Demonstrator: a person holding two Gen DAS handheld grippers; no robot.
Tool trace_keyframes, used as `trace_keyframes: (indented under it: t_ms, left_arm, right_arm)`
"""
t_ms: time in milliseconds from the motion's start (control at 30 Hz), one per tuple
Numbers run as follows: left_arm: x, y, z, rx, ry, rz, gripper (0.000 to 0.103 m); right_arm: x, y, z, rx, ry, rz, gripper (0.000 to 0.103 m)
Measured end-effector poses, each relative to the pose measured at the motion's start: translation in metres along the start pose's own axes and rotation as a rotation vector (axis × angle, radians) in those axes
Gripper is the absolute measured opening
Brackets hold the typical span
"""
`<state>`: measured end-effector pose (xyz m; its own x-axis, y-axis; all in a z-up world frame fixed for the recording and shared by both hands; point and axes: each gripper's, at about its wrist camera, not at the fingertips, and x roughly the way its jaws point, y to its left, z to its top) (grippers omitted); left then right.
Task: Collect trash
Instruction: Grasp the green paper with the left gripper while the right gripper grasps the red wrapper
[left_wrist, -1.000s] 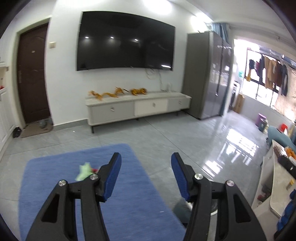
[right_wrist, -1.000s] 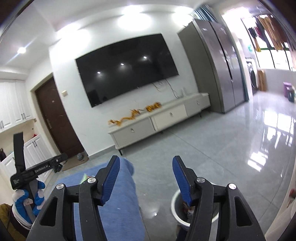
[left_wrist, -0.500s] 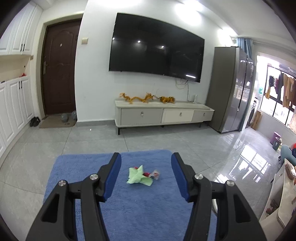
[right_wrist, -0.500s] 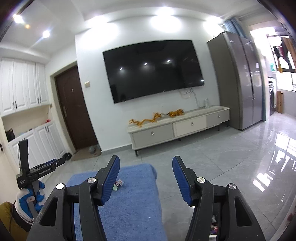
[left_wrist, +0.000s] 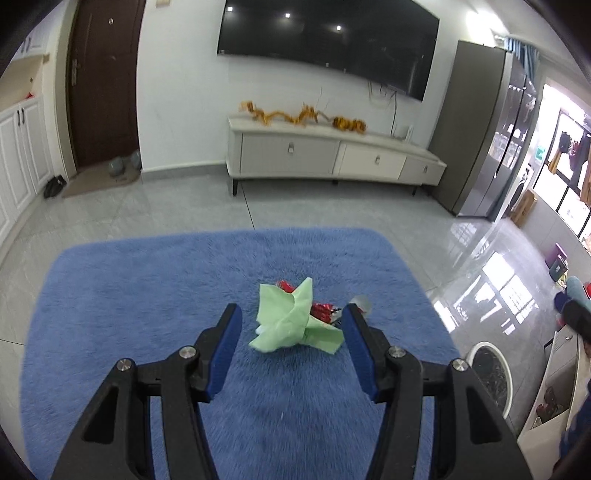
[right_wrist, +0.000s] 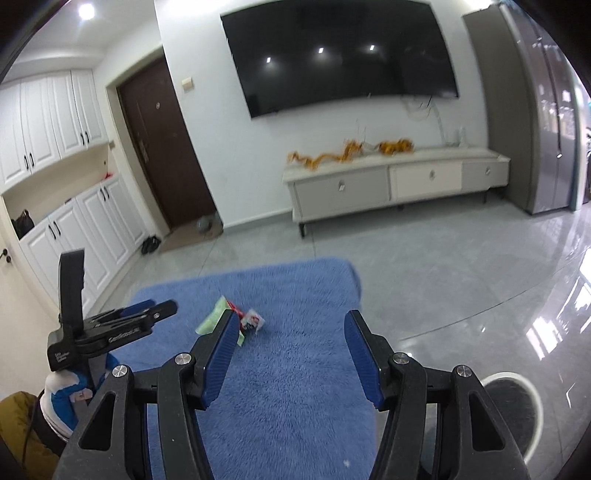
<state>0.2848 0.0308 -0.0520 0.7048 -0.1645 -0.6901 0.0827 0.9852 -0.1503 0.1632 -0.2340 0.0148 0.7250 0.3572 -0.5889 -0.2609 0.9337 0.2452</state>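
Observation:
A crumpled green paper napkin lies on the blue shaggy rug, with red wrappers and a small silvery wrapper beside it. My left gripper hovers open just short of the napkin, which shows between its blue pads without touching them. My right gripper is open and empty over the rug; the napkin and a red and white wrapper lie just beyond its left finger. The left gripper shows at the left of the right wrist view. A white-rimmed bin stands right of the rug.
Grey glossy tile floor surrounds the rug. A low white TV cabinet stands against the far wall under a big black TV. A grey fridge is at right, a dark door and white cupboards at left.
Both grippers have swung left and dipped toward the rug. The trash pile, small and off to the side before, now sits close between the left gripper's fingers. Jaw widths are unchanged.

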Motion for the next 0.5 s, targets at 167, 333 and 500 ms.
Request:
trace_keyframes:
  t_ms: [167,333,500]
  left_arm:
    - [0.058,0.002,0.0,0.001,0.063,0.004,0.054]
    - [0.086,0.018,-0.01,-0.022,0.084,-0.025,0.053]
    - [0.087,0.026,-0.011,-0.044,0.062,-0.06,0.053]
  right_arm:
    - [0.068,-0.011,-0.007,0.013,0.072,0.045,0.057]
    - [0.119,-0.011,-0.013,0.025,0.124,0.099,0.057]
    - [0.155,0.0,-0.014,0.027,0.159,0.158,0.057]
